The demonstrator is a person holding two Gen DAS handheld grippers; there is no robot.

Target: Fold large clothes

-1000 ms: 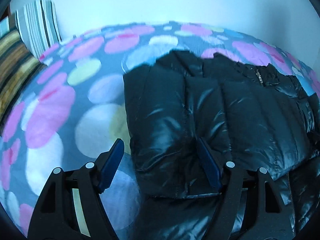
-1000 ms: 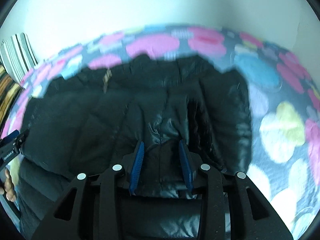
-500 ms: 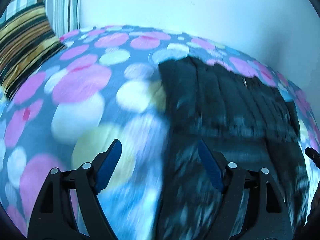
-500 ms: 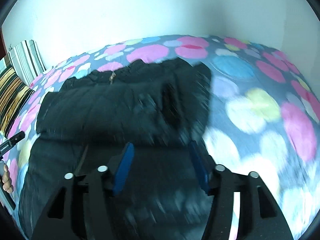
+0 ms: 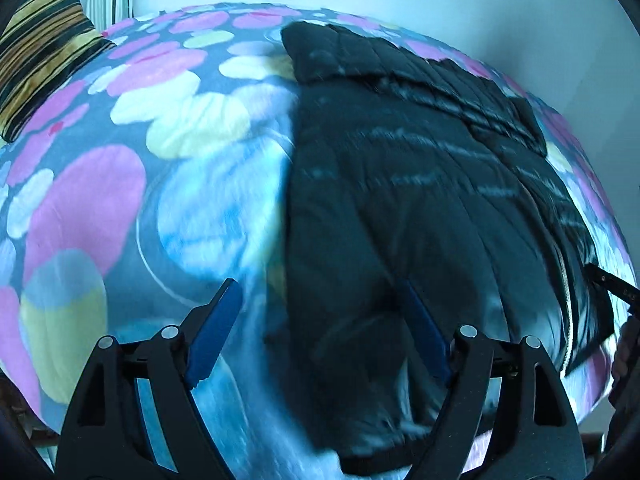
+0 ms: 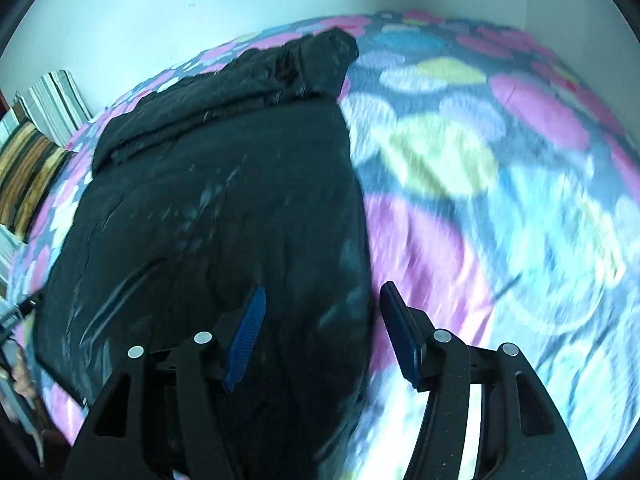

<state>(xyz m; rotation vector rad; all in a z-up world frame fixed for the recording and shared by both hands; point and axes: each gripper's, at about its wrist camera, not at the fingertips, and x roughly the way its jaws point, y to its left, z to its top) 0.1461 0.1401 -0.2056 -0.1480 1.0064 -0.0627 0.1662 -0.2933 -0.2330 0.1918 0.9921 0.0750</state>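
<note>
A black quilted puffer jacket (image 5: 420, 208) lies flat on a bed with a dotted cover (image 5: 140, 152). Its far part is folded over itself. My left gripper (image 5: 320, 336) is open and empty above the jacket's near left edge. In the right wrist view the jacket (image 6: 224, 200) fills the left half. My right gripper (image 6: 324, 332) is open and empty above the jacket's near right edge. The zip (image 5: 566, 300) runs along the jacket's right side in the left wrist view.
Striped pillows (image 5: 44, 48) lie at the bed's far left, also in the right wrist view (image 6: 36, 152). A white wall (image 6: 200, 8) stands behind the bed. The other gripper's tip (image 5: 612, 288) shows at the right edge of the left wrist view.
My right gripper opened and let go of the jacket. Both grippers pulled back from the folded far part toward the jacket's near edge.
</note>
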